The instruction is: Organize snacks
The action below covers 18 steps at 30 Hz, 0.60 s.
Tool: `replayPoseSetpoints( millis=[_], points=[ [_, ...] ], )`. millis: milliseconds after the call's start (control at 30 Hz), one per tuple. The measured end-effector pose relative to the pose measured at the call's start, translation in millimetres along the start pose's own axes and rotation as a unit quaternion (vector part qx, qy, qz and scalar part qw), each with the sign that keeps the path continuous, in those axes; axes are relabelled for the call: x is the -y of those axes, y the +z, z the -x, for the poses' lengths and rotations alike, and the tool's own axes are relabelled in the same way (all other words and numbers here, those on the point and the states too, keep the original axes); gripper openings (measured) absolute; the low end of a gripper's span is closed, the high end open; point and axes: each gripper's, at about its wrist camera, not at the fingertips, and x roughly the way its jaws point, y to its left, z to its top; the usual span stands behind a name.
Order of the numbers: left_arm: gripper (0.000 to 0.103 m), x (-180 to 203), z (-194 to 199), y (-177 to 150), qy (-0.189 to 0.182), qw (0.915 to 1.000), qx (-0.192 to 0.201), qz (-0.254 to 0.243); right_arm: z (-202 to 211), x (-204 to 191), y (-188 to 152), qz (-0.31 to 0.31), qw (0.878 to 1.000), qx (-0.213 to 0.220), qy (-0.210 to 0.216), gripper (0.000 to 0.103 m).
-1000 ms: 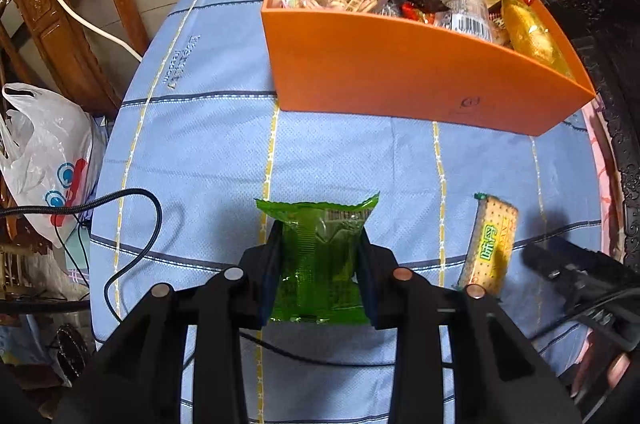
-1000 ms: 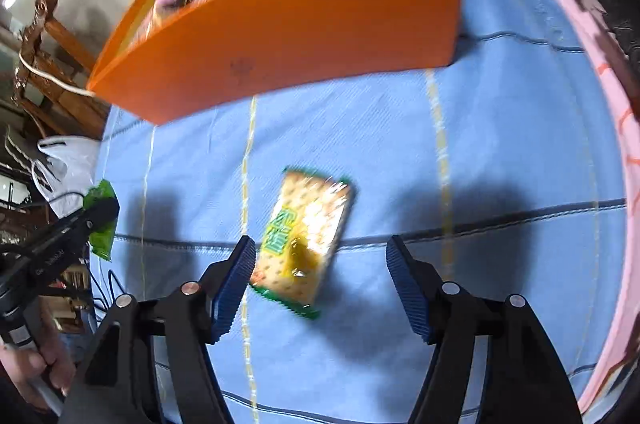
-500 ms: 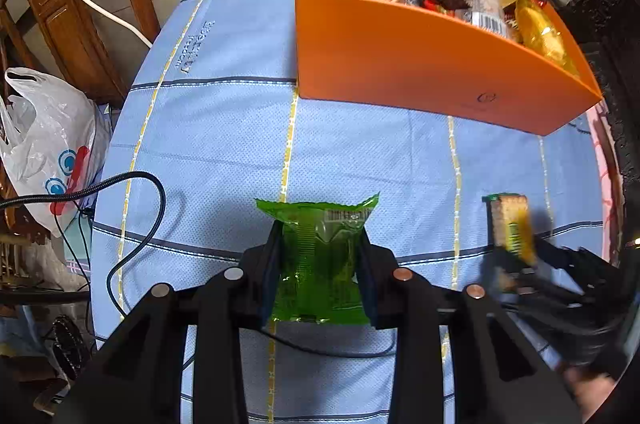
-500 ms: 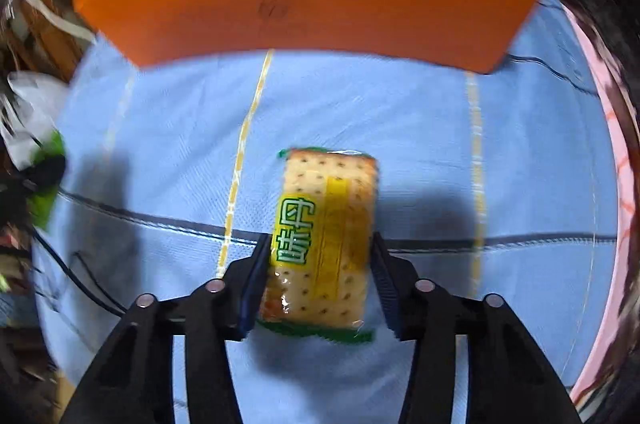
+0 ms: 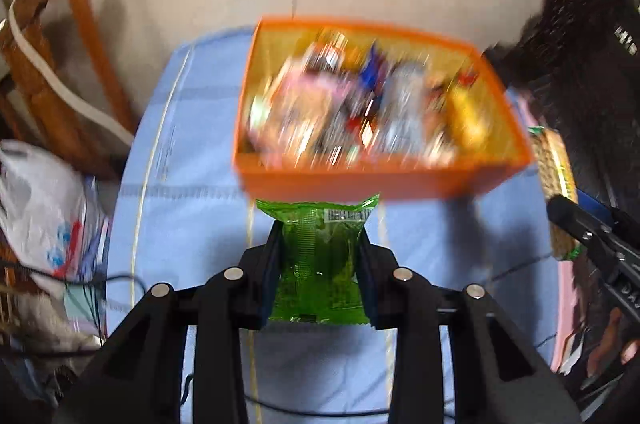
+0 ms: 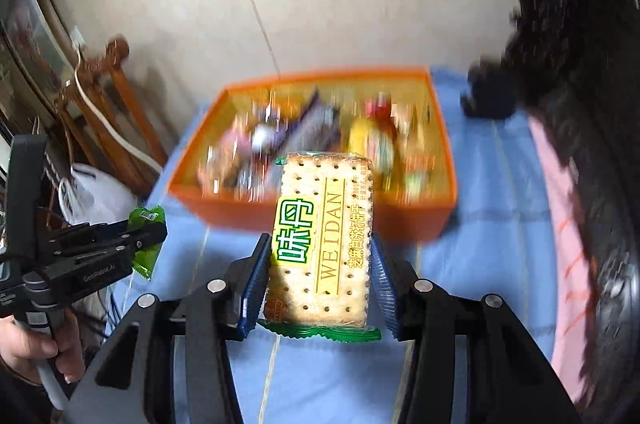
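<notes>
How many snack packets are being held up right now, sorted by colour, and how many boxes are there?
Green packets held: 1, green snack packet in the left gripper
Yellow-and-tan packets held: 1, cracker packet in the right gripper
Orange boxes: 1, orange box; its contents are too blurred to count
Total: 3

Snacks (image 5: 360, 111) in box (image 5: 360, 179) on table (image 5: 180, 151)

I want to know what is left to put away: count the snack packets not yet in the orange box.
2. The green packet is gripped by the left gripper; the cracker packet by the right gripper. Others may be hidden off view.
</notes>
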Motion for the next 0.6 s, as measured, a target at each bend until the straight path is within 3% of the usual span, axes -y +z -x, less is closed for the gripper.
replayPoseSetpoints(
  millis=[200,233,267,300,333,367,433,600],
  points=[
    [0.034,23.5,-15.7,88.9,-0.003,0.9996,0.027,-0.007,-36.2,16.0,78.0,0.003,0.999,0.035,-0.002,0.048],
    [0.038,26.2,-28.4,105.7,0.000,0.9998,0.021,-0.004,-42.7,19.2,85.3,0.004,0.999,0.039,-0.006,0.049],
    [0.047,27.6,-36.8,114.2,0.005,0.9999,0.015,0.000,-55.1,23.6,96.8,0.002,0.999,0.031,-0.014,0.051],
    [0.076,27.9,-44.7,120.5,0.015,0.9999,0.007,0.003,-63.3,27.0,102.3,-0.005,1.000,0.021,-0.018,0.055],
    [0.094,28.7,-51.3,124.6,0.032,0.9994,0.007,0.004,-67.0,31.1,104.5,-0.015,1.000,0.014,-0.017,0.064],
    [0.096,29.3,-51.9,123.0,0.043,0.9990,0.014,0.002,-65.7,34.9,103.8,-0.024,0.999,0.022,-0.018,0.073],
    [0.099,28.4,-57.4,118.0,0.065,0.9979,0.009,-0.005,-65.5,32.6,95.7,-0.010,0.999,0.037,-0.025,0.079],
    [0.099,26.2,-61.9,97.4,0.074,0.9972,-0.012,-0.008,-71.0,25.3,67.2,0.007,0.999,0.015,-0.038,0.079]
  ],
)
